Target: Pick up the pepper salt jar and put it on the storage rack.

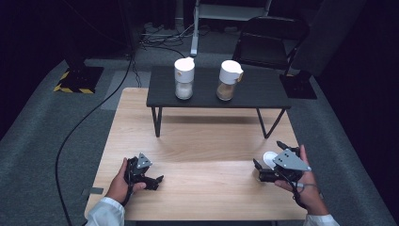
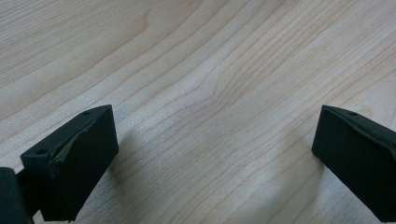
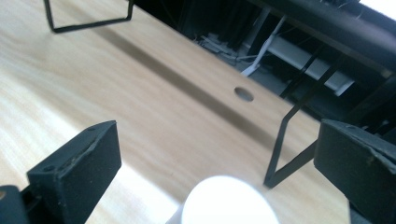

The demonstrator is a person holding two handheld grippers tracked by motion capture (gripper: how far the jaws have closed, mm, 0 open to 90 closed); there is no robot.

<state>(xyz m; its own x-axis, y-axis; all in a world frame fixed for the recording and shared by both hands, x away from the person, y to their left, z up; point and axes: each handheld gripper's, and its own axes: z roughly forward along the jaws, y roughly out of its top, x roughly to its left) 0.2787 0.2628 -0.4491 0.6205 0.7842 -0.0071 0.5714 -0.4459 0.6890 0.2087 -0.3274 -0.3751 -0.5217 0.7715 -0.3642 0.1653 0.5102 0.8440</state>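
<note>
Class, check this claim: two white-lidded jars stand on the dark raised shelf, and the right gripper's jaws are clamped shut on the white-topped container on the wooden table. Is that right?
Not quite. In the right gripper view, the right gripper has its jaws wide apart around the white-topped container, not clamped on it. The two white-lidded jars do stand on the dark raised shelf, on the wooden table.

No text, label, brand, number or sign can be read on anything in these views.

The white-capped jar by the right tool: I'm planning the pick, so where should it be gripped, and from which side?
Grip the white-capped jar across its round cap, coming straight on from the person's side. The right tool already has its jaws open either side, and the cap's curved sides likely suit a two-sided pinch.
</note>
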